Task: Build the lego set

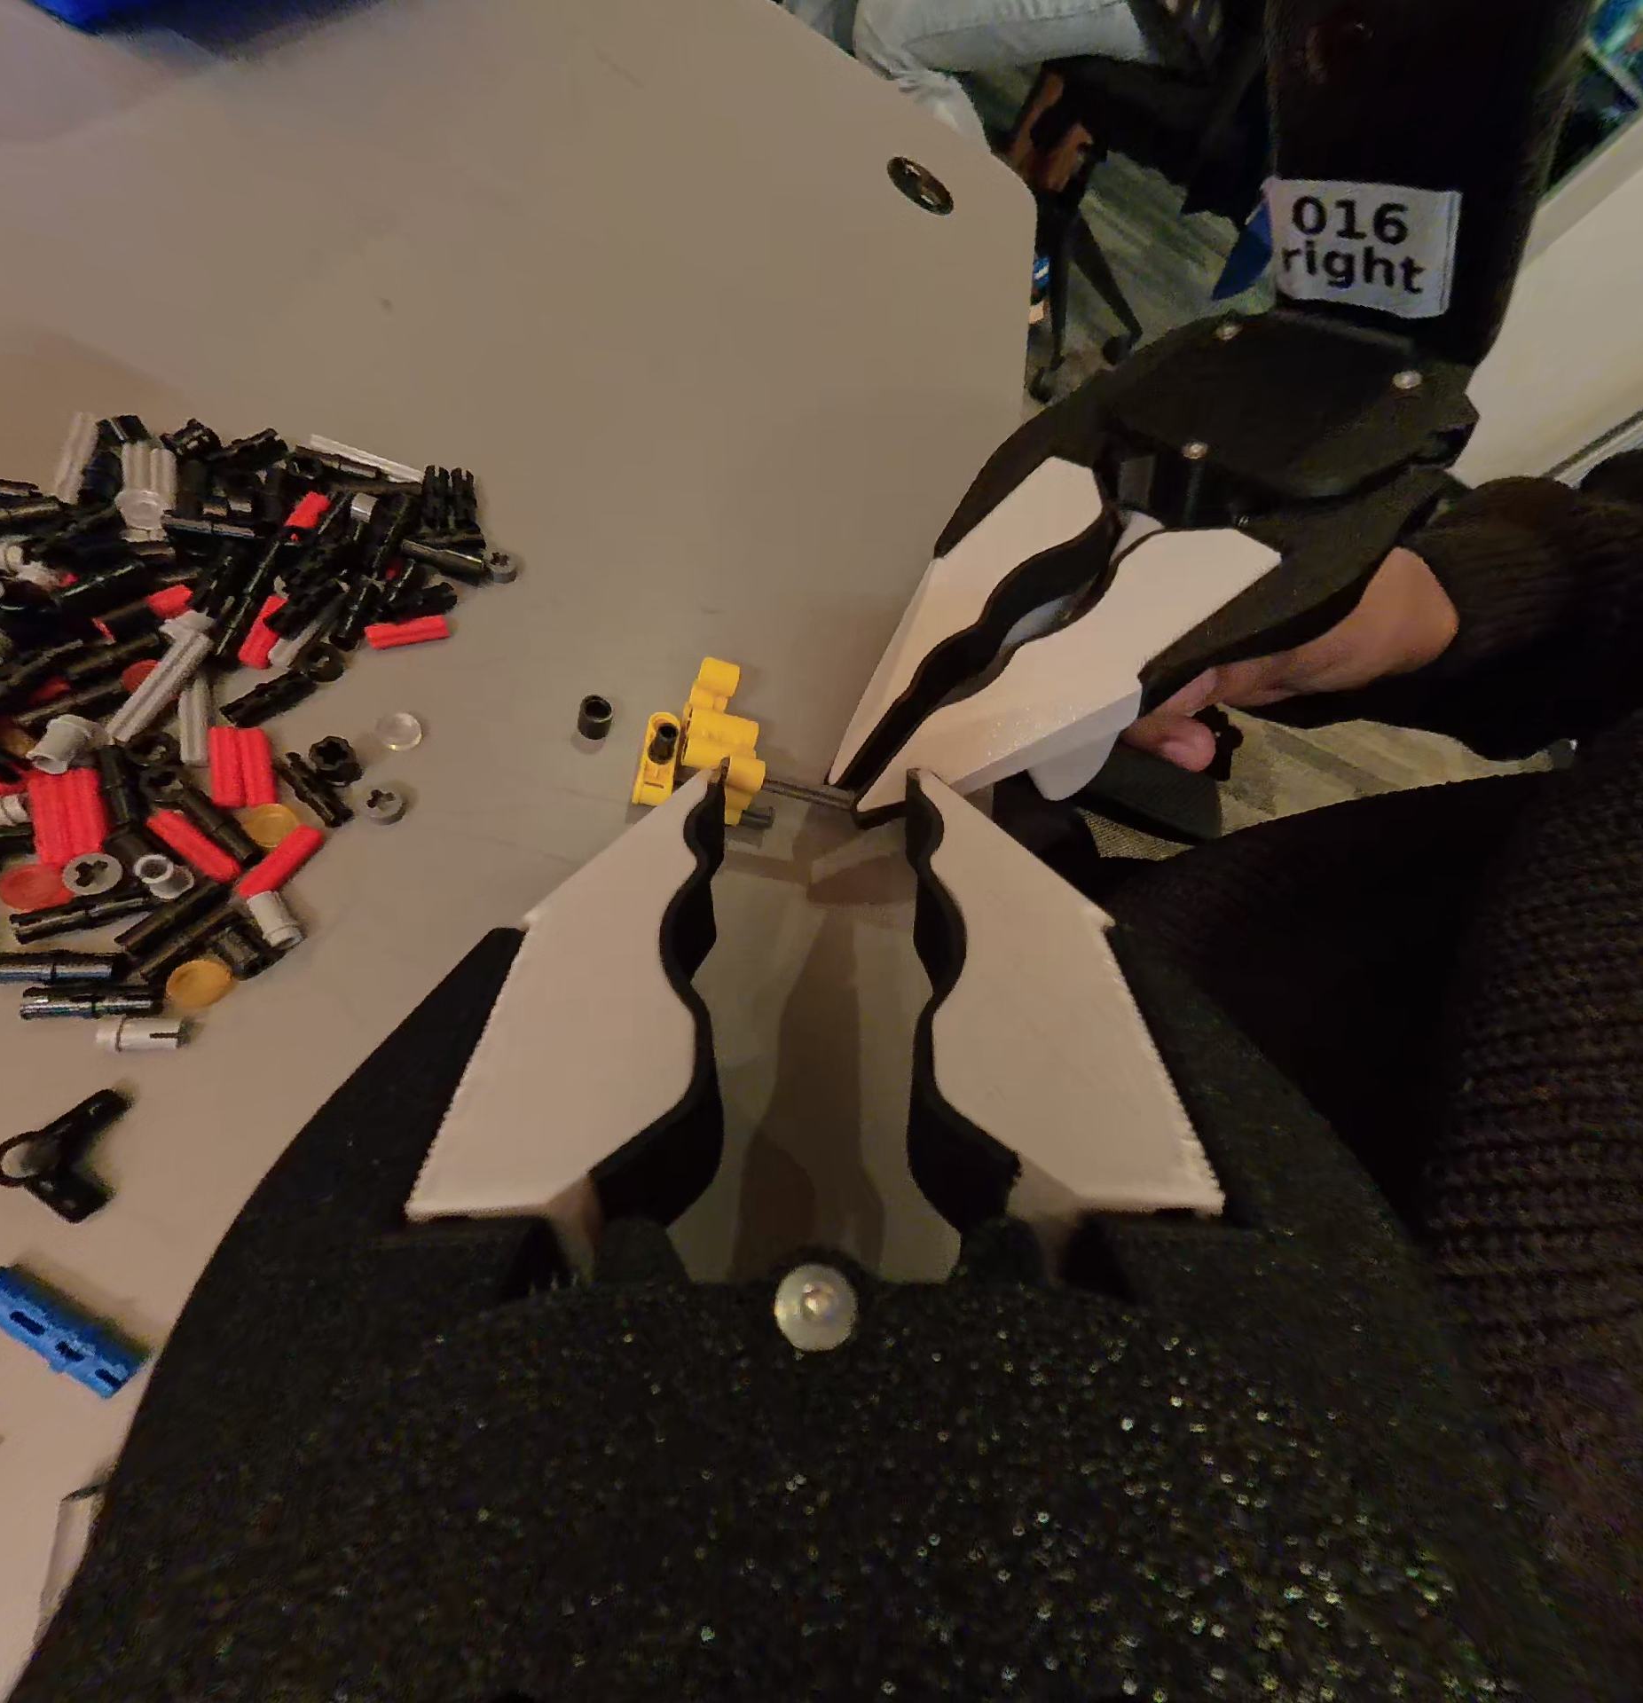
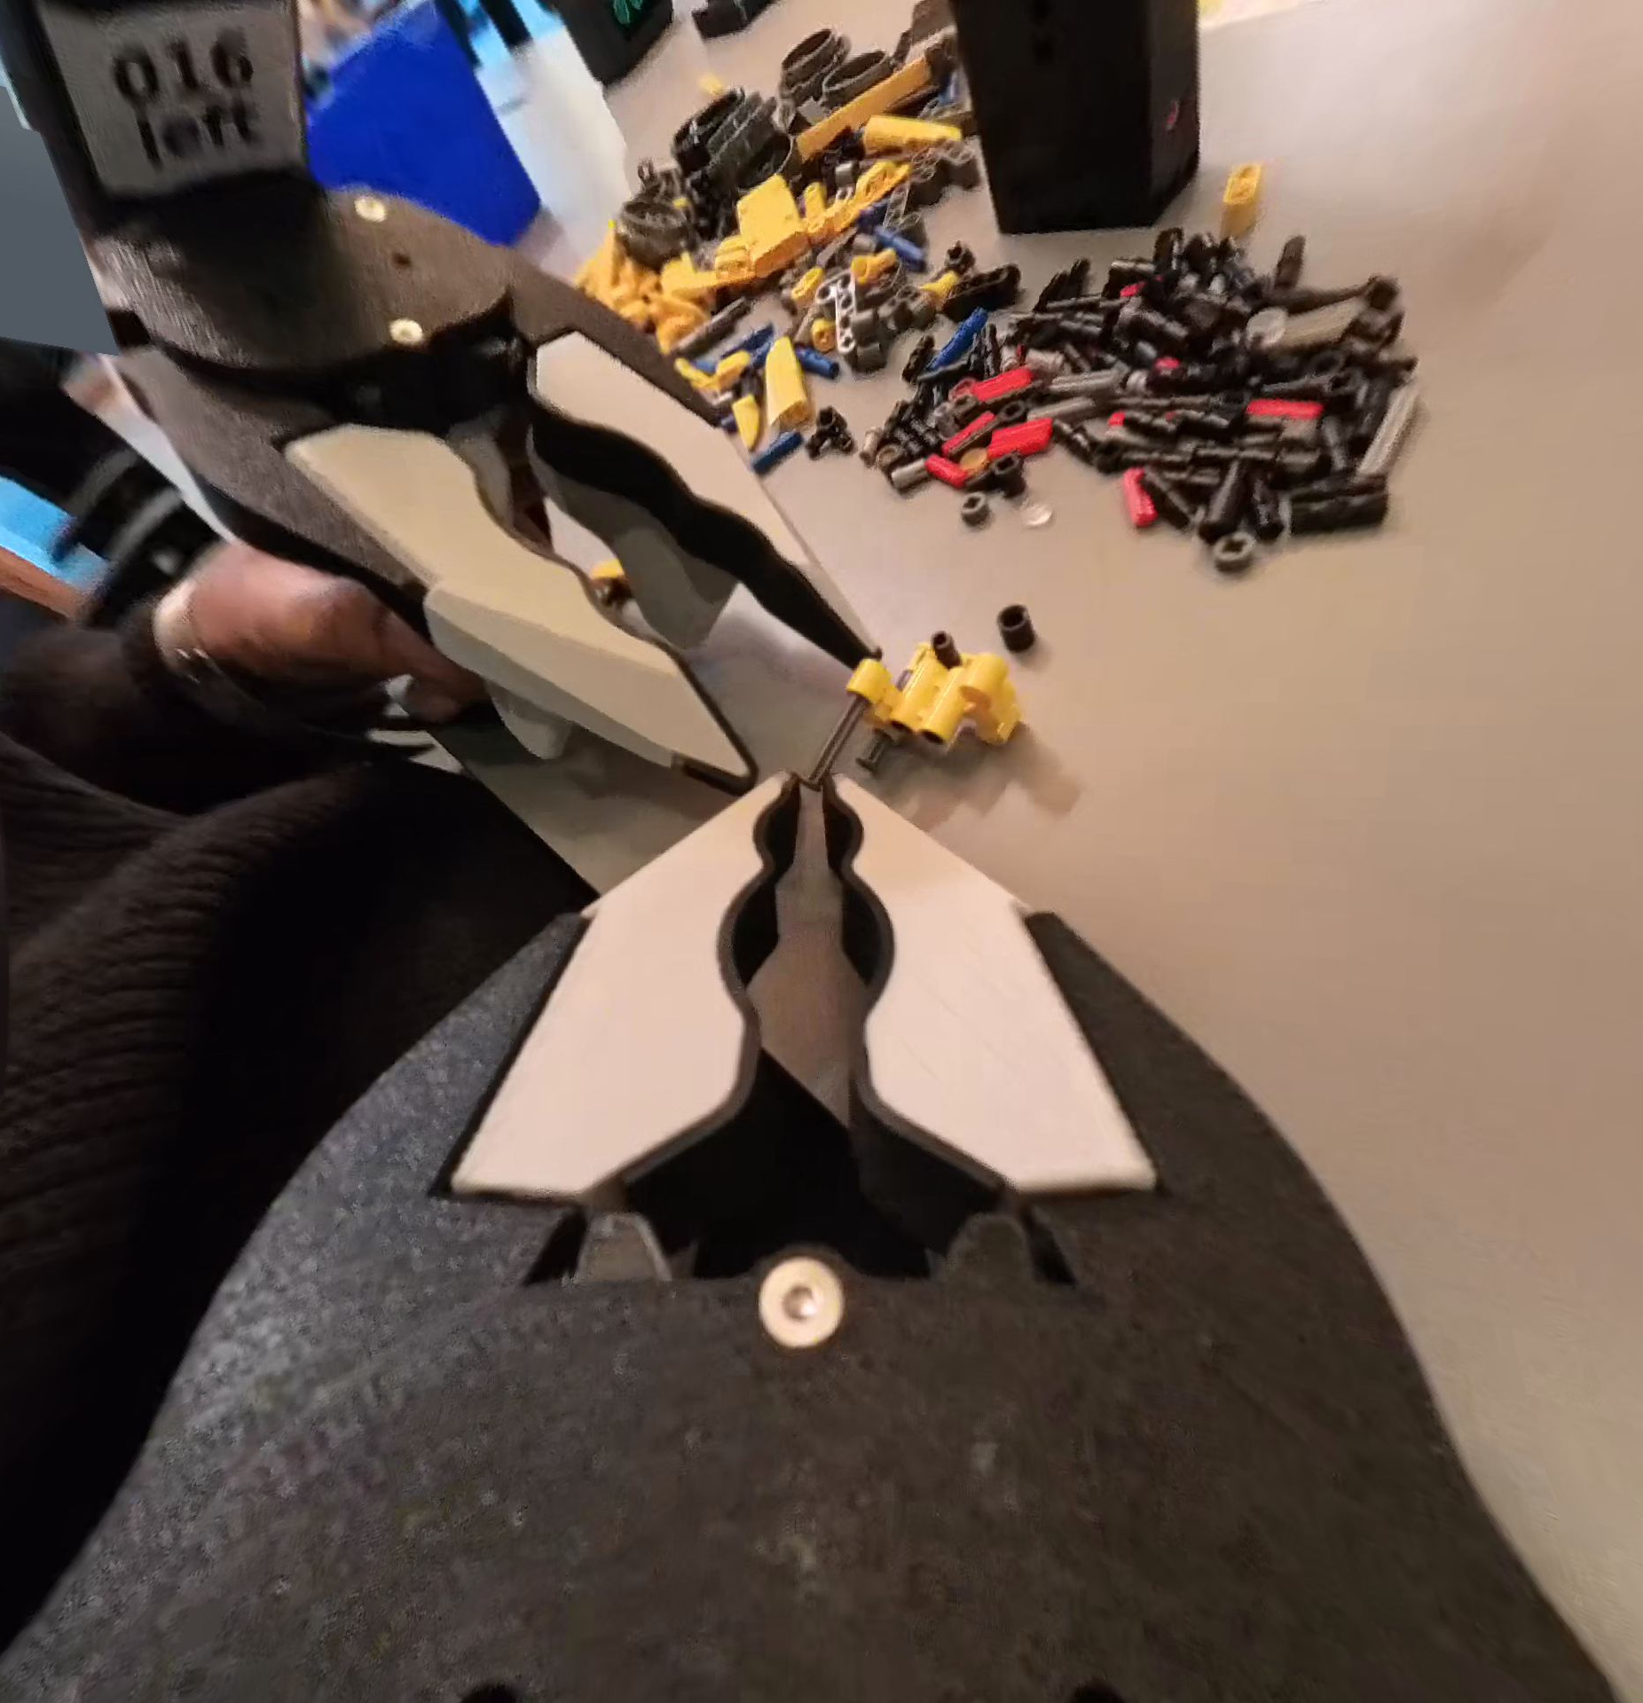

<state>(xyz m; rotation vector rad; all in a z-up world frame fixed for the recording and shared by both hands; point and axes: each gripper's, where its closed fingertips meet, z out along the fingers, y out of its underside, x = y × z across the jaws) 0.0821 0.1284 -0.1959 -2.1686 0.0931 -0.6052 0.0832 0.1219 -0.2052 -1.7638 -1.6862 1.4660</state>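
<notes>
A small yellow assembly of connector pieces (image 1: 718,737) lies on the grey table (image 1: 523,322); it also shows in the right wrist view (image 2: 951,700). A thin dark axle (image 1: 804,791) sticks out of it. My right gripper (image 2: 809,783) is shut on the free end of that axle (image 2: 825,745); it shows in the left wrist view (image 1: 847,804) coming in from the right. My left gripper (image 1: 813,791) is open, its jaws on either side of the axle, and its left fingertip (image 1: 707,794) touches the yellow assembly. The left gripper (image 2: 807,717) also shows in the right wrist view.
A short black bush (image 1: 595,716) lies just beyond the assembly. A heap of black, red and grey pins (image 1: 154,691) lies to the left. A yellow and blue heap (image 2: 772,230) and a black box (image 2: 1076,111) stand farther back. A blue brick (image 1: 57,1336) and a black connector (image 1: 53,1152) lie near the table's edge. My two grippers' fingertips are within a few centimetres of each other.
</notes>
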